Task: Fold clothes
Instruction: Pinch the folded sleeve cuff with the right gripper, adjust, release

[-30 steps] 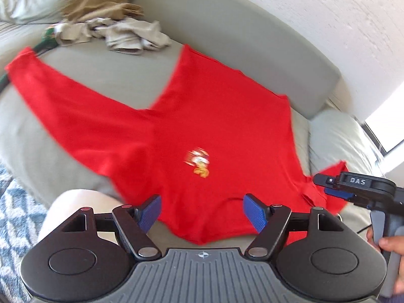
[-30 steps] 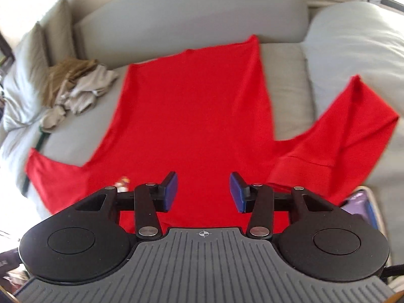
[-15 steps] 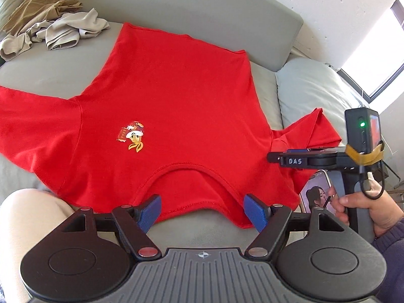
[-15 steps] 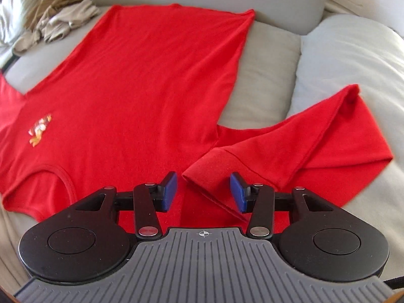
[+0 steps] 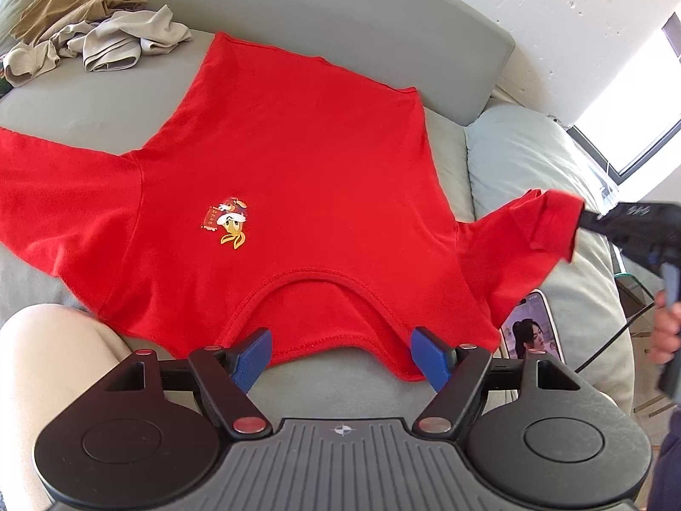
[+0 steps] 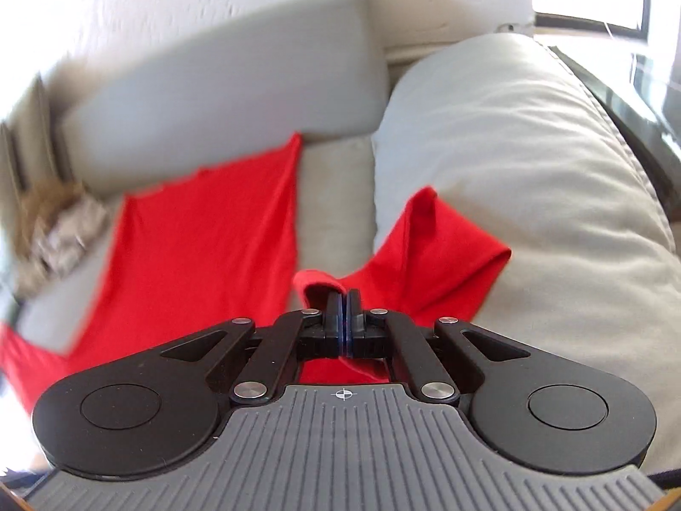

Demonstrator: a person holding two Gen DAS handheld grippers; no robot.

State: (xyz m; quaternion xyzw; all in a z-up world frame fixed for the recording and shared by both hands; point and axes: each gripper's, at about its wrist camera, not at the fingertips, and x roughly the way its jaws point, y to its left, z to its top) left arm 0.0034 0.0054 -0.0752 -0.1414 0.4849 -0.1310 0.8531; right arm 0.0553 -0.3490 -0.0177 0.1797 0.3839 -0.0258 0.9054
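A red T-shirt [image 5: 306, 179] with a small cartoon print [image 5: 227, 223] lies spread on the grey sofa, collar nearest me. My left gripper [image 5: 340, 357] is open and empty, its blue pads just above the collar edge. My right gripper [image 6: 344, 298] is shut on the hem of the shirt's right sleeve [image 6: 430, 255] and lifts it off the cushion. In the left wrist view the right gripper [image 5: 596, 219] holds that raised sleeve [image 5: 549, 221] at the far right.
A heap of beige and tan clothes [image 5: 89, 30] lies at the sofa's back left. A phone [image 5: 532, 332] with a lit screen lies on the seat by the right sleeve. A big cushion [image 6: 532, 170] sits on the right. My knee [image 5: 51, 366] is at lower left.
My right gripper has closed on the right sleeve hem and lifted it. My left gripper stays open and has come slightly closer to the collar.
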